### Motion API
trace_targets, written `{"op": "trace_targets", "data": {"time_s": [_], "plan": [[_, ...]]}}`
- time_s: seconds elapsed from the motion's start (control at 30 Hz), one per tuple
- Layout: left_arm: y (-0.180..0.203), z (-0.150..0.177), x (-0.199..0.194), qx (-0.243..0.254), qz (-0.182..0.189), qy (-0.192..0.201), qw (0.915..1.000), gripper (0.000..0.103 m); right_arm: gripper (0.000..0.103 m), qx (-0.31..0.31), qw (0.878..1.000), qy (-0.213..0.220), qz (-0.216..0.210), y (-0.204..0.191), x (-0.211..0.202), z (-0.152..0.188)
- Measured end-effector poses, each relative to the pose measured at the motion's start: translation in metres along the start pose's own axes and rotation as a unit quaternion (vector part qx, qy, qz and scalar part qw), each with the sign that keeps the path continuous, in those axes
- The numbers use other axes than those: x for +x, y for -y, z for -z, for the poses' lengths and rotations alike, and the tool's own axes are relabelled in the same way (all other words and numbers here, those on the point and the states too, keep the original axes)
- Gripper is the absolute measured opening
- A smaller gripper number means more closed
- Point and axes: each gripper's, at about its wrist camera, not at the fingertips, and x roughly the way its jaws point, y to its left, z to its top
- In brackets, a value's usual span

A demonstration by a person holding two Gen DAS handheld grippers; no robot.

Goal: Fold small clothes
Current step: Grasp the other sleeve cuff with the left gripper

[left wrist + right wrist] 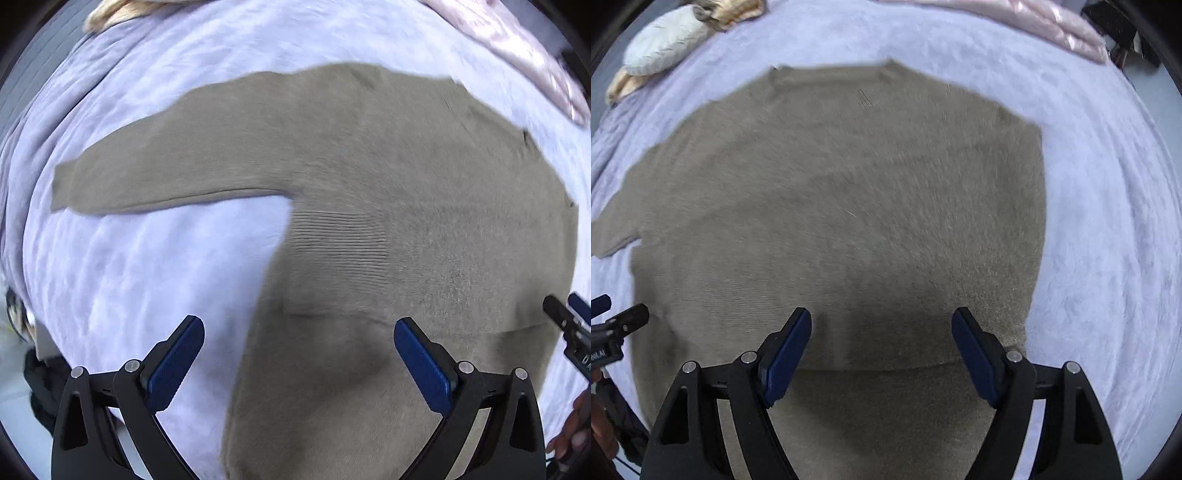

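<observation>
Lavender fleece blanket (1108, 206) covers bed, spans both views. Taupe knit sweater (842, 206) spread flat on blanket, neckline at far edge, one sleeve (155, 177) stretched out to left, hem band nearest cameras. Pink quilted cover (1045, 22) bunched at far right edge; white cushion (661, 44) at far left corner. Left gripper (299, 332) above sweater's left hem corner, jaws wide apart, holding nothing. Right gripper (882, 325) over hem near right side, jaws likewise spread, nothing between them.
</observation>
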Motion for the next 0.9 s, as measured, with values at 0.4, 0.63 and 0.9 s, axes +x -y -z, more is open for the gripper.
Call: {"op": "trace_targets", "data": {"time_s": [0.4,0.63,0.9], "plan": [[-0.207,0.005,-0.009,-0.248,0.039,0.053,0.9665,0.103,0.081,-0.098,0.993,0.044,-0.043,-0.089,-0.062,0.017],[-0.323,-0.023,0.040,-0.353,0.192,0.076,0.9127,0.103,0.081,-0.134,0.990,0.035,-0.016,-0.129,-0.080,0.030],[-0.365,-0.047,0.101,-0.432,0.260,0.070,0.8609,0.103,0.081,-0.135,0.991,0.021,0.013,-0.162,-0.097,0.030]]}}
